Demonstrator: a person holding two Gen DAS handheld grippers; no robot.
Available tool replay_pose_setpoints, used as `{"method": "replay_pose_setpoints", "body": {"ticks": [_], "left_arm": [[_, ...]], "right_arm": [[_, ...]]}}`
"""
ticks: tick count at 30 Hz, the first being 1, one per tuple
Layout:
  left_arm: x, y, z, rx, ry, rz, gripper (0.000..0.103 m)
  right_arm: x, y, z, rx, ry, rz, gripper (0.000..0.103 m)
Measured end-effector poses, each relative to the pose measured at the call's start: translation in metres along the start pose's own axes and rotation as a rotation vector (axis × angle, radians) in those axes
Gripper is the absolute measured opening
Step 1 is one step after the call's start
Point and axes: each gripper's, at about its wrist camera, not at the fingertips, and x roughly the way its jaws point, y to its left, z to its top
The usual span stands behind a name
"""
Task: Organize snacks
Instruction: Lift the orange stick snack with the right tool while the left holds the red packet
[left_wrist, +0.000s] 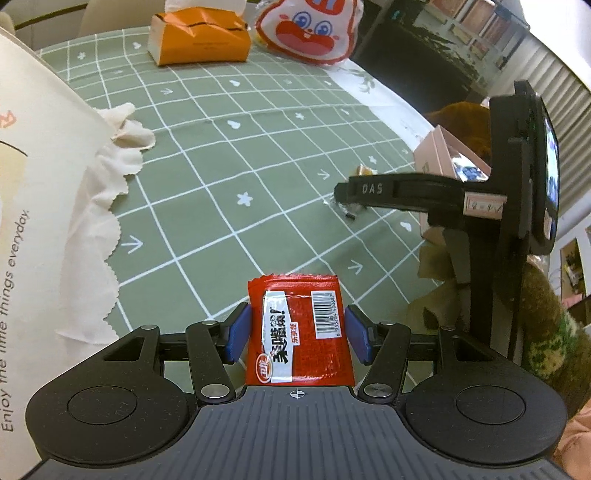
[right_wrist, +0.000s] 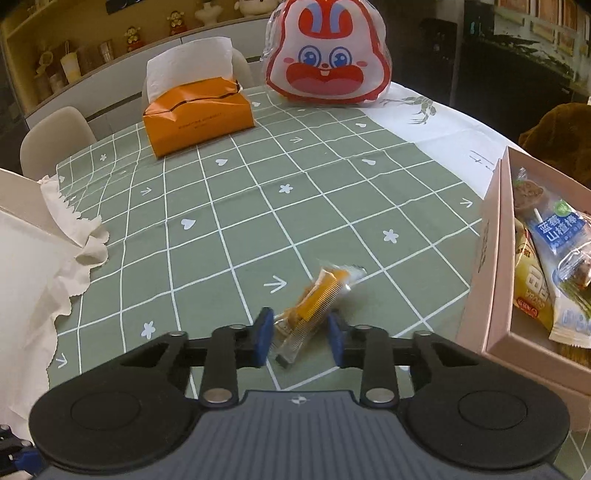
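2 grippers (left_wrist: 297, 334) (right_wrist: 300, 336), each holding 1 snack: red packet (left_wrist: 299, 332), orange bar (right_wrist: 314, 306).

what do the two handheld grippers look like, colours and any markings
Both look alike. The left gripper and right gripper have a grey ribbed body with a small crosshair mark, black linkage arms with silver pivot pins, round black discs at each side, and blue pads on the fingers. Seen from the left wrist view, the right gripper's finger carries white "DAS" lettering.
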Motion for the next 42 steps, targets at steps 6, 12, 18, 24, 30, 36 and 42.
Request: {"method": "replay_pose_setpoints", "body": {"ticks": [6,12,18,24,30,36,42], "left_arm": [[-0.001,-0.003,-0.002,0.010,0.007,-0.006,0.061],[-0.005,-0.016,-0.009,0.033,0.012,-0.030,0.061],[-0.004,-0.028,-0.016,0.058,0.028,-0.054,0.061],[0.001,-0.039,-0.022,0.083,0.056,-0.070,0.061],[0.002,-0.041,-0.025,0.094,0.069,-0.068,0.061],[0.007,-0.041,-0.026,0.092,0.088,-0.061,0.061],[0.008,-0.046,-0.025,0.099,0.101,-0.066,0.061]], "right_arm": [[-0.020,-0.004,-0.002,0.025,0.021,0.051,0.014],[-0.059,-0.012,-0.023,0.009,0.025,0.061,0.013],[-0.089,-0.026,-0.052,-0.005,0.061,0.043,0.013],[-0.099,-0.035,-0.071,-0.038,0.064,-0.020,0.014],[-0.083,-0.044,-0.067,0.012,0.089,-0.032,0.028],[-0.066,-0.051,-0.053,0.030,0.109,-0.032,0.035],[-0.064,-0.058,-0.039,0.035,0.157,-0.019,0.023]]}}
